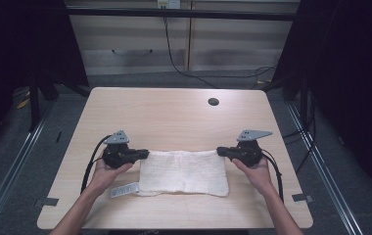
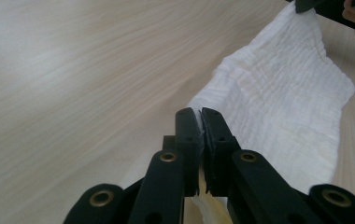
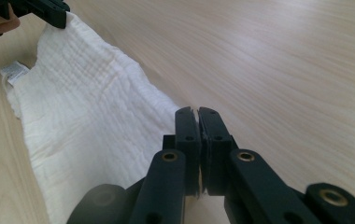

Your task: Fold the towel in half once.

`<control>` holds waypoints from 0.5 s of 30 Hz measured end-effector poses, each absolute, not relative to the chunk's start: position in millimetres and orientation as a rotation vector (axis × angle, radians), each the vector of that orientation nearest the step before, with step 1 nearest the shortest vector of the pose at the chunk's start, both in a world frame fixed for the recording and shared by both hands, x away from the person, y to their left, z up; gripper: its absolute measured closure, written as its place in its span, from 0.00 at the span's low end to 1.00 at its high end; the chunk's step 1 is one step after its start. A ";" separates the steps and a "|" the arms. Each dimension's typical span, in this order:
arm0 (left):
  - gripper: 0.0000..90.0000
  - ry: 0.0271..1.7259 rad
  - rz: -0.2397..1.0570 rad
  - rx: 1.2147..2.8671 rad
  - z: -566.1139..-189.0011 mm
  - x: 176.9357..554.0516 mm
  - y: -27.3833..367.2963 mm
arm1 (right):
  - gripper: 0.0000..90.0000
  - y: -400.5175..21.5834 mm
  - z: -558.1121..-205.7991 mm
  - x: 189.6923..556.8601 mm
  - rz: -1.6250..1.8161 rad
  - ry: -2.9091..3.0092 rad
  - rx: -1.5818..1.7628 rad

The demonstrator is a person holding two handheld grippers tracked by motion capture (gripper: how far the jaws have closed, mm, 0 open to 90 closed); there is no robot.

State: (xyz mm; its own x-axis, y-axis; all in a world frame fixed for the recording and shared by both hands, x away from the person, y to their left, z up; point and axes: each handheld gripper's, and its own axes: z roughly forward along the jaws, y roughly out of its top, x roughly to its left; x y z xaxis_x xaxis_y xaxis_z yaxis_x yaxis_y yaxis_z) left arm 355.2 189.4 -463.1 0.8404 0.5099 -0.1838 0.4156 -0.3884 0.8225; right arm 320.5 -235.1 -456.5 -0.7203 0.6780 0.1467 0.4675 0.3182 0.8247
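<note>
The near edge of the white cloth (image 1: 181, 171) is seen resting on the desk (image 1: 174, 115), close to the person's side, with a small label (image 1: 124, 190) lying flat at its near-left corner. The cloth is held by its two far corners: the left tongs (image 1: 145, 153) are closed on the far-left corner and the right tongs (image 1: 220, 151) are closed on the far-right corner, the far edge being drawn fairly taut between them. In the left gripper view the pinch is confirmed, a sliver of white fabric being caught between the pressed jaws of the left tongs (image 2: 199, 122); the same is shown for the right tongs (image 3: 197, 120) in the right gripper view.

The step in hand is judged to be a lift or fold of the far edge. It is done well if both corners are kept at one height and the pull between them is kept even (a slack middle would let the fabric sag and crease). The grips are shallow, so a sharp tug could slip a corner free.

Farther off, bare desk is seen, with only a round cable hole (image 1: 213, 102) near the far right, well apart from the cloth. Nothing stands in the way. Beyond the desk, a cable (image 1: 174, 58) is seen trailing on the floor.
</note>
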 end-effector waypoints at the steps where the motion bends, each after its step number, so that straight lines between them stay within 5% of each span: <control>1: 0.96 0.683 0.122 2.024 -462.6 355.9 189.3 | 0.97 -235.2 -455.7 322.1 1.349 2.355 1.048; 15: 0.96 0.719 0.139 2.007 -468.0 356.6 194.4 | 0.97 -229.0 -457.0 311.7 1.364 2.374 0.972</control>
State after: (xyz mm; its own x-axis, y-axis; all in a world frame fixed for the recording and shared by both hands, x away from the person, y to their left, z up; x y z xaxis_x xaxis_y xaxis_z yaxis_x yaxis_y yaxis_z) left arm 356.6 194.4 -468.0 0.8196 0.5406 -0.1897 0.4304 -0.3624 0.8267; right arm 311.7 -229.0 -457.0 -0.7513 0.6492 0.1186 0.4293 0.3442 0.8350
